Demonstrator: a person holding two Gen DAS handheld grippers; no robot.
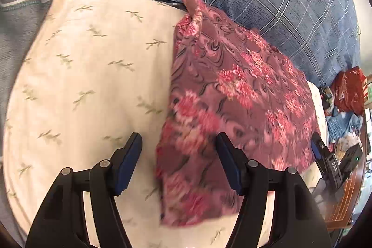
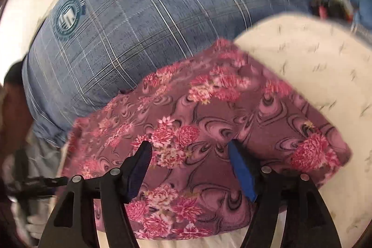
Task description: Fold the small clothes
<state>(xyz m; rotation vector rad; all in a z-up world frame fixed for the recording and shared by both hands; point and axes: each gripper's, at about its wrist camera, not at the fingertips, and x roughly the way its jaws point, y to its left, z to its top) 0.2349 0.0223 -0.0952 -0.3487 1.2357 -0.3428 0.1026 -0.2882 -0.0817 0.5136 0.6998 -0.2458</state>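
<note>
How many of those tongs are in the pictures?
2. The left tongs are open over the near edge of the floral garment. The right tongs are open above the same garment, and they also show at the right edge of the left camera's view.

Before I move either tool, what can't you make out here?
- Floral garment: its near edge is motion-blurred in the left wrist view; in the right wrist view the right tool covers its near hem.
- Layers and kind of garment: unclear in both views.
- Clutter beyond the cream sheet: small, cut by the lens edge.
- Plaid quilt: smeared.
</note>
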